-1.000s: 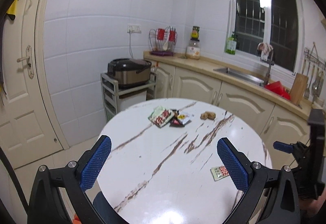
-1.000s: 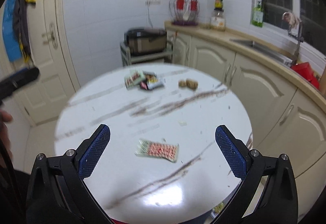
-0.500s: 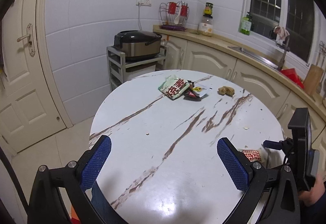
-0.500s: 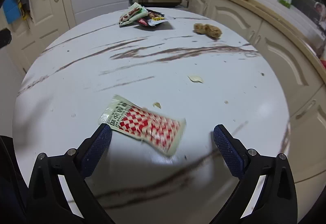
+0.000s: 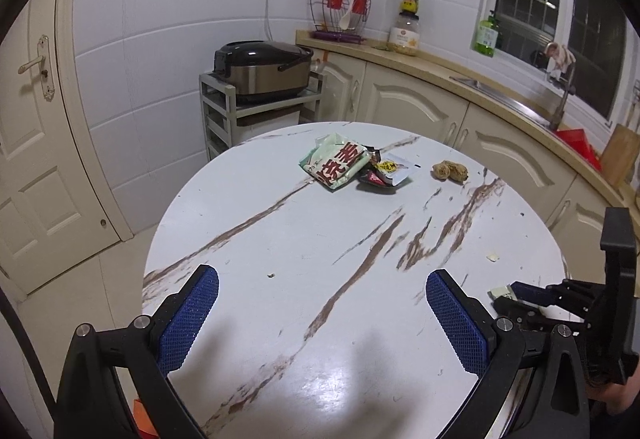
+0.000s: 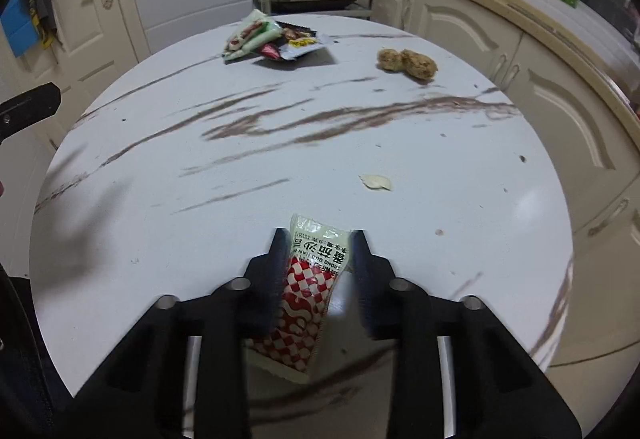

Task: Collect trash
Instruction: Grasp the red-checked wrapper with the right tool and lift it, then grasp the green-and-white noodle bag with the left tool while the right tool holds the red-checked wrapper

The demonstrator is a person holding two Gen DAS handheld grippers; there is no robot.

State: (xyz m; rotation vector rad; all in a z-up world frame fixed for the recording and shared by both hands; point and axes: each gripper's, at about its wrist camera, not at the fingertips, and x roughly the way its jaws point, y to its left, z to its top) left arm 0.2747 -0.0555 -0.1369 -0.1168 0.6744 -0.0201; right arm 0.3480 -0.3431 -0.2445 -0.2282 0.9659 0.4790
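The right claw (image 6: 318, 245) is down low over the round white counter (image 6: 460, 143) with brown streaks. Its two fingers are pulled in close on both sides of a red and white checked packet (image 6: 310, 279). The packet lies flat on the near part of the counter, with its pale top end sticking out past the fingertips. The fingers look like they touch the packet's edges, so the claw is clenched on it. In the left view only a small pale corner of this packet shows at the near right, next to the right claw (image 5: 520, 293).

The left claw (image 5: 320, 303) hangs above the near side of the counter. Its blue fingers (image 5: 192, 315) are spread wide and grasp nothing.

More trash sits on the far side of the counter. A green and red bag (image 5: 335, 166) lies there, partly on top of a dark red wrapper (image 5: 374, 179) and a small silver and yellow wrapper (image 5: 396, 168). Just right of them are two brown lumps (image 5: 450, 172), touching each other. A small pale scrap (image 6: 376, 182) lies alone, between the checked packet and the lumps.

Behind the counter, a rice cooker (image 5: 262, 68) with its lid shut sits on a grey shelf cart (image 5: 224, 107). On the long kitchen worktop stands a jar (image 5: 405, 35) partly filled with something yellowish, with a smaller jar stacked on it. A wire rack (image 5: 340, 13) beside it holds a white spoon.
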